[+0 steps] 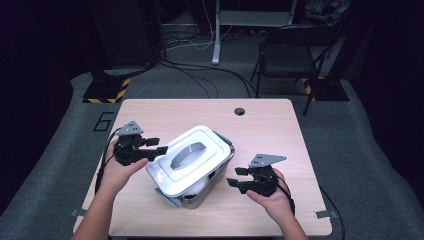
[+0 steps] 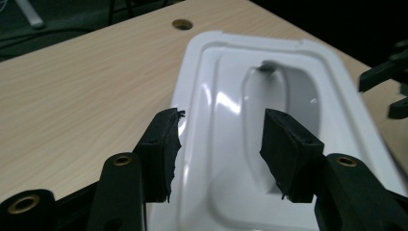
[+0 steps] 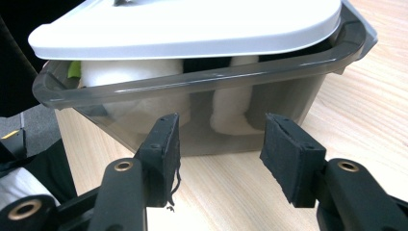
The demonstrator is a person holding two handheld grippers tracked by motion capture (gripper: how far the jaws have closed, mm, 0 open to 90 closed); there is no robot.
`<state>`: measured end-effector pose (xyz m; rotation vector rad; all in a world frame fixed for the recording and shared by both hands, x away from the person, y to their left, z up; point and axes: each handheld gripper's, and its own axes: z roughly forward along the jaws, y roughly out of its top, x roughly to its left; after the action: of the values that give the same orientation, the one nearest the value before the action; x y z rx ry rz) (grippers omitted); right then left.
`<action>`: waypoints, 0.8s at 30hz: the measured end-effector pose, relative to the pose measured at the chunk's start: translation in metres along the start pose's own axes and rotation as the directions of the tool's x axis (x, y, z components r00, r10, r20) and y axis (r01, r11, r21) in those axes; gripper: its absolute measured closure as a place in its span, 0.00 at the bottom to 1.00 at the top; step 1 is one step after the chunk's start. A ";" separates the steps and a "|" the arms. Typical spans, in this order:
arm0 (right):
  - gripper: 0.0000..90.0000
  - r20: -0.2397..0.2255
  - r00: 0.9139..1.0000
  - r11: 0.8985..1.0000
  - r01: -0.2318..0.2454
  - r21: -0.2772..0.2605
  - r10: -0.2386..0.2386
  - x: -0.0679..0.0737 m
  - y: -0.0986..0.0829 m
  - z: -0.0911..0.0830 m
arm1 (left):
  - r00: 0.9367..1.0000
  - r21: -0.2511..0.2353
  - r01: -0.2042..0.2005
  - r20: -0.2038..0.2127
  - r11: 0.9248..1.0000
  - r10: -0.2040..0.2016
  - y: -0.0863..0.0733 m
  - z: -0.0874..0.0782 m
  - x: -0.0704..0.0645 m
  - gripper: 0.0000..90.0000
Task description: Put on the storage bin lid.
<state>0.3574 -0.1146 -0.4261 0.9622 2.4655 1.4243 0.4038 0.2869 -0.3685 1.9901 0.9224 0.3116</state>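
while tools (image 1: 159, 146) (image 1: 234, 176) flank lidded bin (image 1: 192, 165), chair (image 1: 292, 52) behind

A smoky-grey bin (image 1: 200, 192) with a white handled lid (image 1: 192, 152) sits between the left gripper (image 1: 159, 146) and right gripper (image 1: 235, 179), lid slightly askew.

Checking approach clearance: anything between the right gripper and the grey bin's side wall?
Nothing visible. The right gripper faces the grey bin with jaws open, and between them is bare table. The white lid sits on top, above that path.
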 end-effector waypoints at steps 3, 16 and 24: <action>0.52 0.002 1.000 1.000 0.003 -0.001 -0.003 0.001 0.002 -0.001 | 1.000 0.028 0.019 -0.016 0.999 -0.018 -0.012 0.001 0.008 0.55; 0.51 -0.009 1.000 1.000 0.012 -0.005 -0.012 0.006 0.003 0.003 | 0.998 0.059 0.056 -0.006 0.997 -0.056 -0.030 0.007 0.018 0.64; 0.51 -0.014 1.000 1.000 0.012 -0.023 -0.012 0.008 0.006 0.001 | 0.999 0.056 0.047 0.022 0.997 -0.048 -0.031 0.009 0.013 0.69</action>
<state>0.3538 -0.1070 -0.4205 0.9342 2.4548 1.4580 0.4024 0.3005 -0.4001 2.0148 0.9713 0.2379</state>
